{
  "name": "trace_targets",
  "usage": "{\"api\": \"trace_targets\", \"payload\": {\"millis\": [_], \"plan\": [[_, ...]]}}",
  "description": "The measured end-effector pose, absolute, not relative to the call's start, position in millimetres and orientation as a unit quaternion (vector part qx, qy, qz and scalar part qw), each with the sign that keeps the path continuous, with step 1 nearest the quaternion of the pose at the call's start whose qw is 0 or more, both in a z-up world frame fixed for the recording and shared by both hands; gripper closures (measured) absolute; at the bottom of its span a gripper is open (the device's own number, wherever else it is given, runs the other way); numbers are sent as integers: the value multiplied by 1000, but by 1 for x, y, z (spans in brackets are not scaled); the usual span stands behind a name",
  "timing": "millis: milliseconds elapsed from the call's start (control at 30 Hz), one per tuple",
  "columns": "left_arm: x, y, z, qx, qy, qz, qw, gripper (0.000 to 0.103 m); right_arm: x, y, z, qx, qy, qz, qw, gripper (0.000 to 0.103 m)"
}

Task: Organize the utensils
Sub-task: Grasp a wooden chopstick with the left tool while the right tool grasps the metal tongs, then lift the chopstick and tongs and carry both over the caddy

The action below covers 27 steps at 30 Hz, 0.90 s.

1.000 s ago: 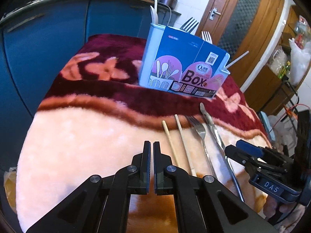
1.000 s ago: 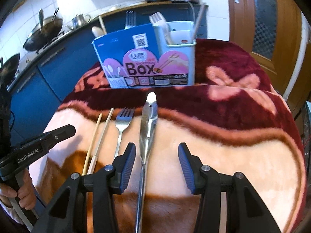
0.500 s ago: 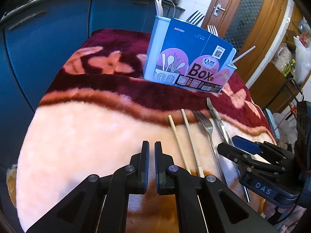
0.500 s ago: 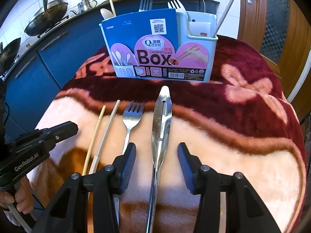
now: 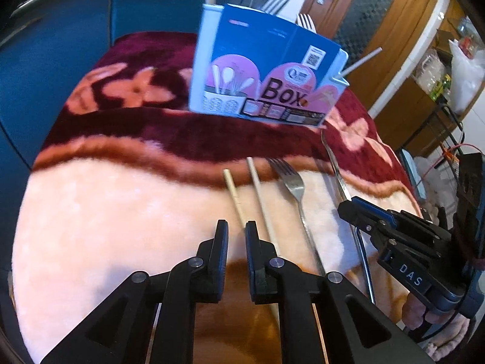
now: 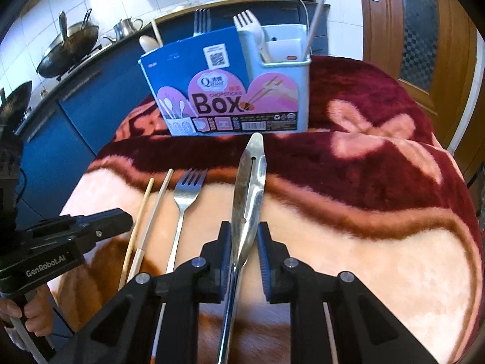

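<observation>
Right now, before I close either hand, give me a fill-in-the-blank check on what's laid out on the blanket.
1. The right gripper has its fingers on either side of the metal ____.
2. Between the tongs and the chopsticks lies a ____.
3. The utensil box stands on the ____ band of the blanket.
4. The left gripper holds ____.

Missing words: tongs; fork; dark red; nothing

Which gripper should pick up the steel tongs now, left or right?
Right. The right gripper already straddles the tongs, with its jaws close on either side. The left gripper sits over the chopsticks, with the fork between it and the tongs.
</observation>
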<state>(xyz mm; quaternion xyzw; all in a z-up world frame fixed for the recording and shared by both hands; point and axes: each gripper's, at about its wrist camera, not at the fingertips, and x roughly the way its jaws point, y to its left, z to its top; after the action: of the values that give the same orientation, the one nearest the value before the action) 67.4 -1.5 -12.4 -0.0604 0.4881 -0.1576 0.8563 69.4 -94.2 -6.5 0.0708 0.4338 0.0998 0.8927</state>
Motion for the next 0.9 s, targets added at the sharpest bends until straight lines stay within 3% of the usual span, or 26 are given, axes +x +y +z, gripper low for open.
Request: {"api": "trace_targets", "payload": {"millis": [500, 900], "plan": [[80, -34, -17, 21, 516, -134, 846, 91, 55, -112, -5, 101, 412, 110, 899, 84], [73, -22, -13, -21, 491, -146, 858, 99, 45, -117, 4, 109, 391, 116, 907, 84]]}}
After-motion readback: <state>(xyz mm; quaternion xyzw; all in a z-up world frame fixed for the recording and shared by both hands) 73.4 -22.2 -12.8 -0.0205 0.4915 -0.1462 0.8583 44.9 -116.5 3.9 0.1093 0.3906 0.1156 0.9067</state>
